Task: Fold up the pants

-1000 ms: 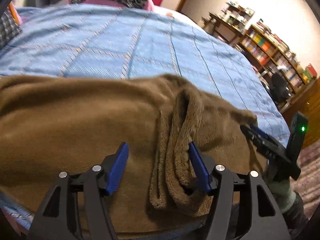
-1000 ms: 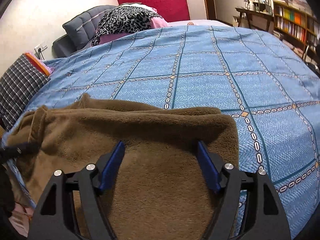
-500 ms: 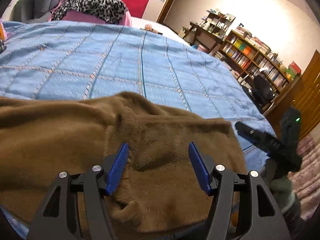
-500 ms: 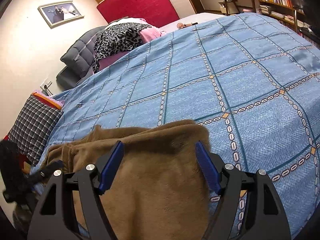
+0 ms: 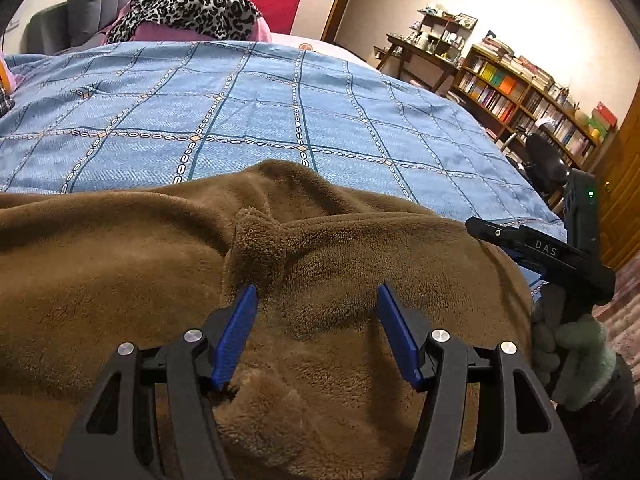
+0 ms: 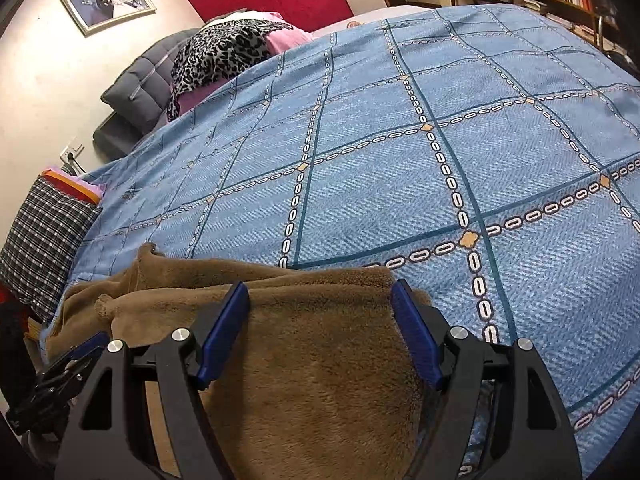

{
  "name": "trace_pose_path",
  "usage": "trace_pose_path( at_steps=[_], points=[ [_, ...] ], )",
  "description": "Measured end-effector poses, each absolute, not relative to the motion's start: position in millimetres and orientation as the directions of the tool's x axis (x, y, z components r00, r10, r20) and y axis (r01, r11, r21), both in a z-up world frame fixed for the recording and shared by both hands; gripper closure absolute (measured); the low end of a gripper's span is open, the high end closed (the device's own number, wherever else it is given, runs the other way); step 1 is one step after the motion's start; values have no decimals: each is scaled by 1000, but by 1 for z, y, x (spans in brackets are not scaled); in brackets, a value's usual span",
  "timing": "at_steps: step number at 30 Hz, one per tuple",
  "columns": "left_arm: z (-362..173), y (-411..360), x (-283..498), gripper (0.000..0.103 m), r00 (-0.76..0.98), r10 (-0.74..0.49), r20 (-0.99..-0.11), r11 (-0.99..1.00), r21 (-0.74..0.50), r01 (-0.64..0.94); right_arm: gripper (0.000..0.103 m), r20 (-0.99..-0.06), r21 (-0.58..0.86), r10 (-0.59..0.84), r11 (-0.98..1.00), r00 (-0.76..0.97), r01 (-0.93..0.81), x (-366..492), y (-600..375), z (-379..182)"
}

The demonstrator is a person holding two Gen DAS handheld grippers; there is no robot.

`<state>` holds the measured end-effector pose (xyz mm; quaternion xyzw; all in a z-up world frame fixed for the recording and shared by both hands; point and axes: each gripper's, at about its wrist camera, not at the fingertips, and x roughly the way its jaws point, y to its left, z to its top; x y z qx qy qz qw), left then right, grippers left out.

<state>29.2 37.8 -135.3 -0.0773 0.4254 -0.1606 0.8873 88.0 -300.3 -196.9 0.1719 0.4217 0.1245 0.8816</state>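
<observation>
Both wrist views, close, share pants (image 5: pixel 320 264).

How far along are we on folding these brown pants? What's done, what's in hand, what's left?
Done: the brown pants lie bunched in overlapping layers near the blue bedspread's edge, so some folding looks done. A loose flap sticks up in the middle. In hand: nothing; the left gripper and right gripper both stand open over the fabric. Left: probably flatten that flap, fold again, square up the edges.
</observation>
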Motion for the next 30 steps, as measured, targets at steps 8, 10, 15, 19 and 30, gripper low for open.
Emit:
trace_pose_path(
  at_steps=[8, 10, 15, 19, 30],
  points=[
    [-107, 74, 15, 33, 633, -367, -681, 917, -381, 121, 28, -714, 340, 301, 938, 633, -62, 80, -294, -183],
    [-95, 92, 4, 33, 673, -332, -661, 924, -373, 88, 28, -701, 329, 284, 943, 654, -56, 74, -292, -172],
    [-84, 147, -25, 33, 720, -220, -658, 931, -362, -46, 28, -665, 329, 291, 941, 688, -80, 61, -275, -149],
    [-87, 198, -55, 33, 721, -100, -686, 914, -350, -207, 28, -644, 294, 316, 943, 697, -157, 49, -247, -134],
    [-115, 305, -105, 32, 711, 27, -703, 734, -469, -492, 28, -655, 226, 452, 882, 605, -414, 20, -155, -132]
  ],
)
